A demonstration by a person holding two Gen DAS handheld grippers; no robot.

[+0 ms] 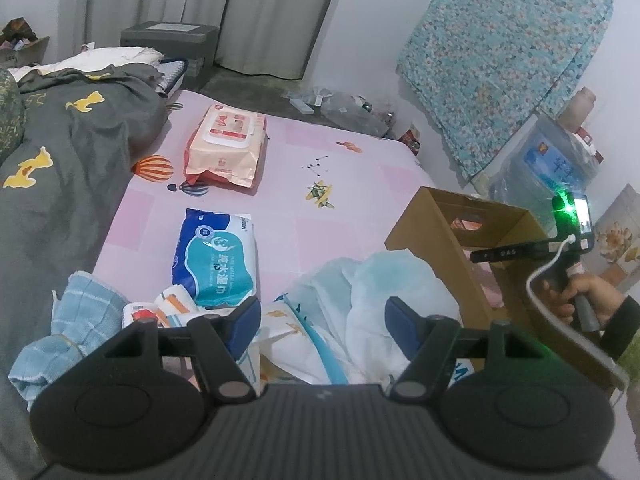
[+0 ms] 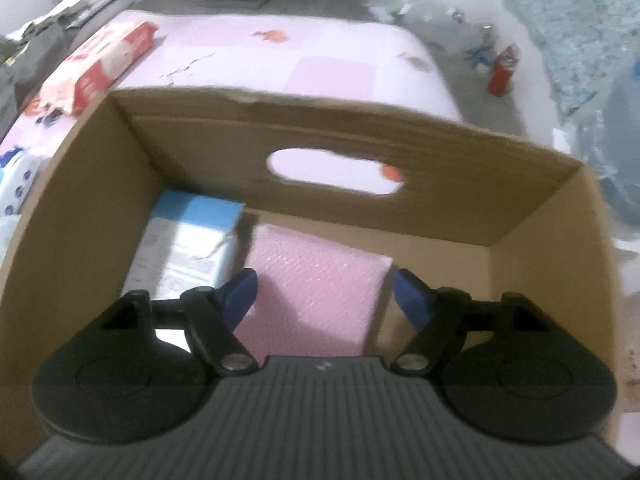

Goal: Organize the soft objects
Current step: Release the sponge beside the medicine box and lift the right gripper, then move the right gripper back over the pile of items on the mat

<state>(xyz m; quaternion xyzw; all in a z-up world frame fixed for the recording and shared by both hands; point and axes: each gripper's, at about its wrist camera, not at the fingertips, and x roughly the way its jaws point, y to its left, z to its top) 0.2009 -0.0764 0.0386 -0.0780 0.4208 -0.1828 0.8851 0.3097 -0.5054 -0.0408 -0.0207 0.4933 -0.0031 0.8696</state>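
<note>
My left gripper is open above a heap of white and light-blue soft packs and diapers on the pink bed sheet. A blue wet-wipe pack lies just ahead on the left, and a pink wet-wipe pack lies farther back. A blue striped towel lies at the left. My right gripper is open and empty over the cardboard box, which holds a pink pack and a white and blue pack. The box stands at the right in the left wrist view.
A dark grey quilt with yellow shapes covers the bed's left side. A grey storage box stands by the curtains. A floral cloth, bags and bottles crowd the floor to the right. The pink pack also shows in the right wrist view.
</note>
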